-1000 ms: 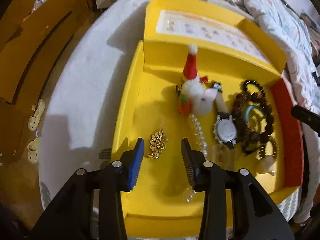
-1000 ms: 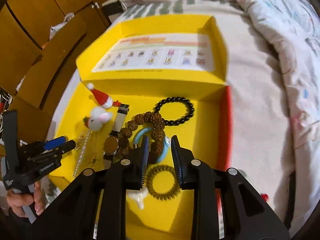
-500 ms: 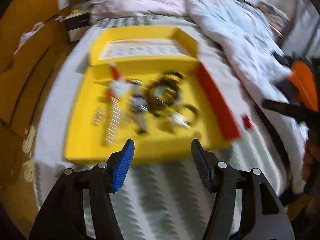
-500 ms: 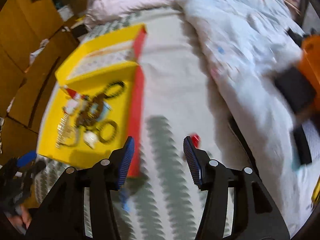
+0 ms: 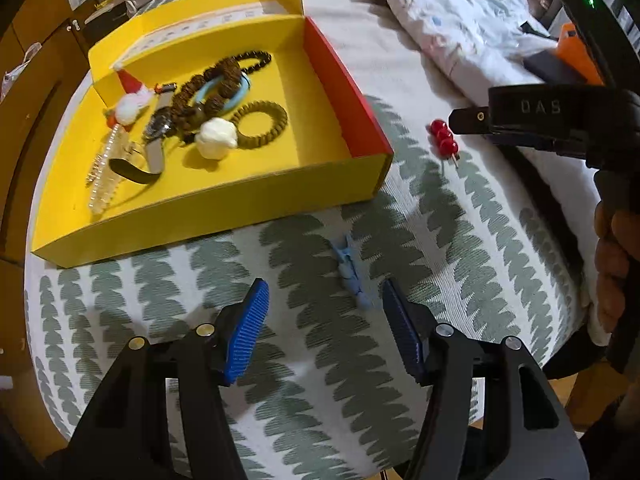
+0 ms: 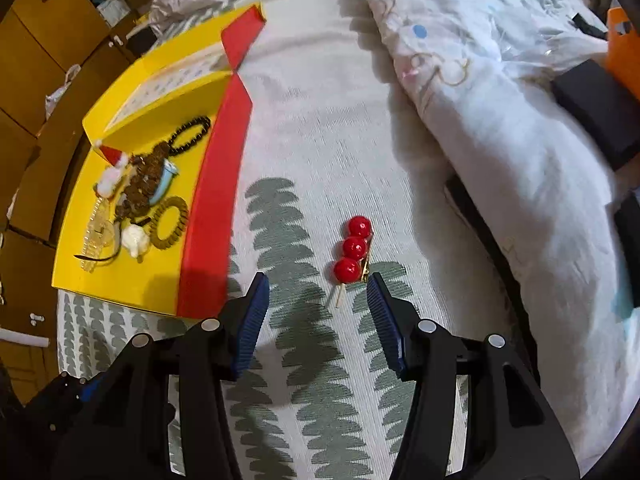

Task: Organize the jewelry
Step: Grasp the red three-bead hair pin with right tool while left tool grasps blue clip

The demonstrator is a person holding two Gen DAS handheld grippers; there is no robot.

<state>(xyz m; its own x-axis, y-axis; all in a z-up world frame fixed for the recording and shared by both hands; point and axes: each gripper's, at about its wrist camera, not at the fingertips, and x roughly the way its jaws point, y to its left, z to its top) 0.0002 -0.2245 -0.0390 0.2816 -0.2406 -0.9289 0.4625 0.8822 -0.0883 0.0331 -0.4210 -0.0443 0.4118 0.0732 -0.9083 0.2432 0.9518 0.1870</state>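
Glossy red beads [image 6: 353, 247]; matt yellow cardboard box [image 5: 224, 208]; woven cloth bedspread [image 5: 320, 340]; ribbed blue rubber on gripper pads [image 5: 248, 332]; wooden brown beads [image 5: 200, 92].

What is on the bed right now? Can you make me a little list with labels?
box: yellow tray with a red side, on the patterned bedspread
in the box: bead bracelets, watch, coil hair tie, Santa toy
outside the box: red bead clip and blue clip, both on the bedspread
left gripper: open, empty, over the blue clip
right gripper: open, empty, over the red bead clip
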